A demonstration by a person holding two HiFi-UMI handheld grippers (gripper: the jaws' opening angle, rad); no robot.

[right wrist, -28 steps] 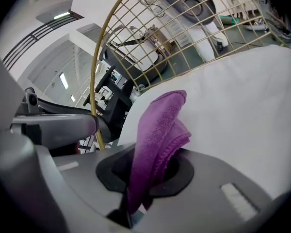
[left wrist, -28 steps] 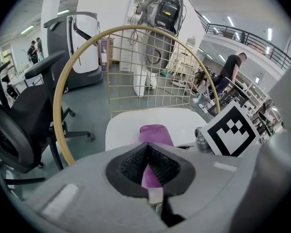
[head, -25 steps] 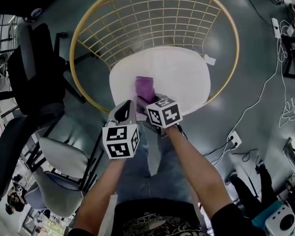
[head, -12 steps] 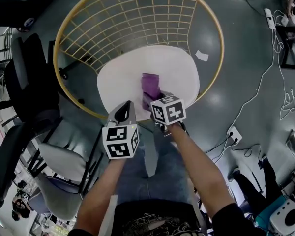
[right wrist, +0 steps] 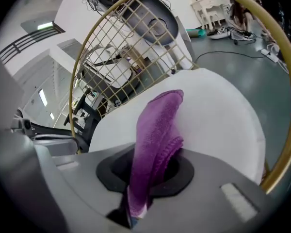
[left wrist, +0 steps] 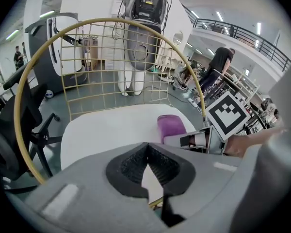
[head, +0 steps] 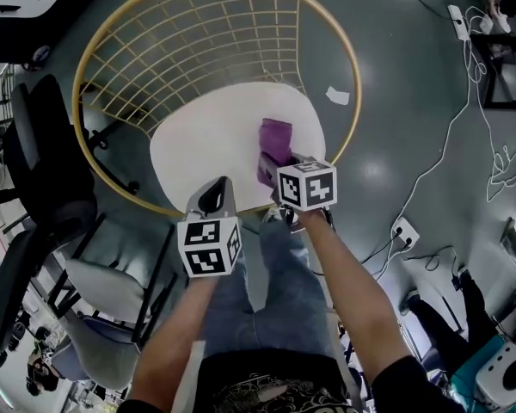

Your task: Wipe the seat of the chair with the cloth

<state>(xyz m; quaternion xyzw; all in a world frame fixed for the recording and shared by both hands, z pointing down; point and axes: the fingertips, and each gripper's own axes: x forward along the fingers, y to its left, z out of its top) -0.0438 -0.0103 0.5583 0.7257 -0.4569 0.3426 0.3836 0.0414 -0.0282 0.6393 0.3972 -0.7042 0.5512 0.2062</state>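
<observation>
Right gripper (head: 273,169) clenched on cloth (head: 276,136); purple fold trails ahead of jaws, lying on right part of seat (head: 198,149), likely for wiping. Left gripper (head: 217,198) closed, empty, parked at near edge, clear of wipe path

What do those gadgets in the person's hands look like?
Both the left gripper and right gripper are grey tongs lined with black textured pads. Each carries a white cube printed with black square markers. The person wears a black short-sleeved top.
</observation>
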